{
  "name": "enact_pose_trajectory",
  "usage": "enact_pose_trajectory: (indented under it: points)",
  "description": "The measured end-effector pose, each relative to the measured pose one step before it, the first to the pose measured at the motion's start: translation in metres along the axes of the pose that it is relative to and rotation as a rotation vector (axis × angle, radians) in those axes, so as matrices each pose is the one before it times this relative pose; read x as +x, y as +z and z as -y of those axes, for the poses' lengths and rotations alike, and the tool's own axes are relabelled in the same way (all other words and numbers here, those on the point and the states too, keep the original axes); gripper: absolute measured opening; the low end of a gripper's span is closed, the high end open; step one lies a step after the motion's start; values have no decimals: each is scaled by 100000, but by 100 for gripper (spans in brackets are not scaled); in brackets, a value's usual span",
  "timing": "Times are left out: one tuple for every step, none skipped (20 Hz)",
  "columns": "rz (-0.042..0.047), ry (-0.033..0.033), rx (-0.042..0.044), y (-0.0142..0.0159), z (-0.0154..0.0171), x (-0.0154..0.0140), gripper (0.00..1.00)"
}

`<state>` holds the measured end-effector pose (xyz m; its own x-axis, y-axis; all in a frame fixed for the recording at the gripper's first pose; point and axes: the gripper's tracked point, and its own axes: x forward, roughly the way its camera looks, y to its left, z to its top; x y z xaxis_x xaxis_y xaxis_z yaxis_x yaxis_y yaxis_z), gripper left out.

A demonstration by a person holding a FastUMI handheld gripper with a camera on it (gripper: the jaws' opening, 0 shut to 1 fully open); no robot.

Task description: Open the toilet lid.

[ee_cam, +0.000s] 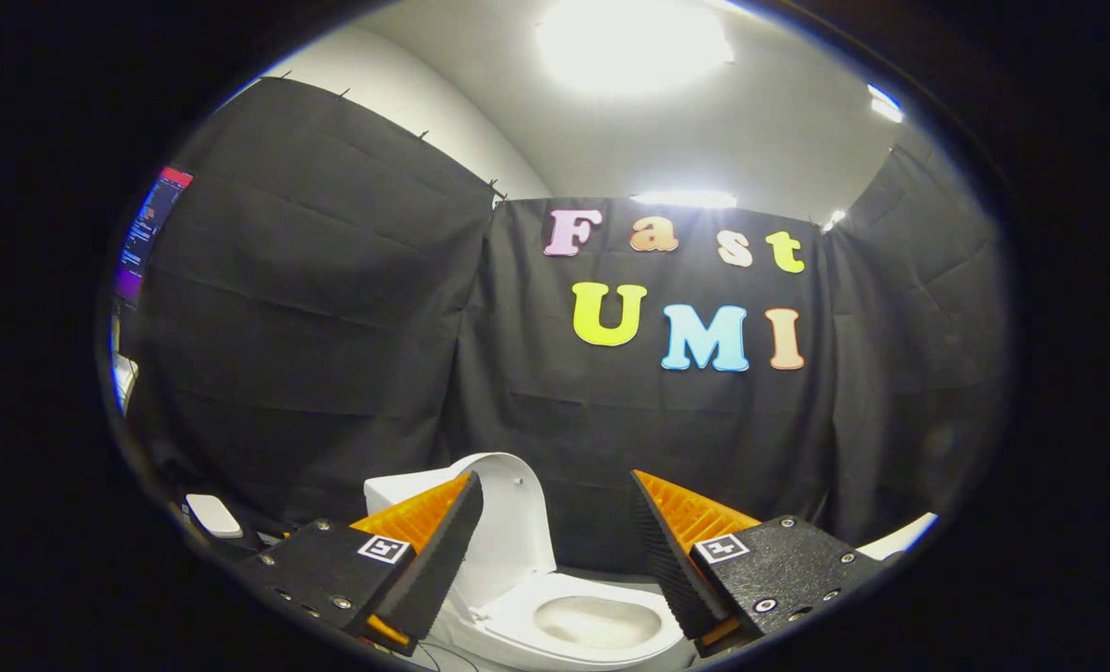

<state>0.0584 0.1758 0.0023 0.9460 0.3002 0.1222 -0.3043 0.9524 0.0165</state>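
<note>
Our tool (555, 541) has its fingers spread wide and gripping nothing, and between and just beyond them we see the toilet (583, 621), its lid (517, 523) standing upright against the tank.

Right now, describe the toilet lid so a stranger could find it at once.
Against the black cloth wall stands a white toilet. Its lid is raised upright behind the seat, just beyond the open hand-held gripper: the one tall, rounded white panel.

Black cloth walls (330, 308) hung well beyond the open fingers, under a white ceiling (779, 121) with a glaring lamp (631, 42).
</note>
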Motion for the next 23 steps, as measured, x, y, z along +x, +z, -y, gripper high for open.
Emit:
enact_pose_trajectory:
  points:
    - [233, -816, -115, -16, 1419, -447, 95]
    - [-195, -1602, -554, 14, 1396, -633, 95]
    - [-427, -1231, -176, -111, 1272, -662, 95]
    - [-730, -1015, 612, -171, 1055, -569, 95]
    - [-278, -394, 749, -72, 871, -597, 95]
    - [-86, -267, 520, 56, 912, -689, 95]
    - [295, -199, 590, 13, 874, -759, 95]
    - [453, -112, 922, 232, 870, -601, 95]
    - [347, -561, 1645, 173, 867, -659, 95]
    - [325, 585, 2040, 1, 742, -579, 95]
    - [643, 1155, 1526, 212, 463, -383, 95]
    - [639, -847, 1061, 476, 1022, -334, 95]
    - [460, -2236, 360, 564, 1416, -564, 95]
    - [275, -2648, 43, 343, 1595, -436, 95]
    - [620, -2106, 111, 535, 1230, -557, 95]
    - [900, -1412, 384, 432, 737, -543, 95]
    - [1039, -1437, 559, 460, 700, -566, 95]
    - [288, -1592, 291, 101, 880, -396, 95]
    - [-712, -2553, -304, -110, 1089, -535, 95]
    - [56, -3154, -214, -32, 1424, -555, 95]
    - [116, -2404, 35, 204, 1022, -437, 95]
    - [173, -2213, 355, 111, 812, -217, 95]
    - [17, -2024, 561, 73, 930, -194, 95]
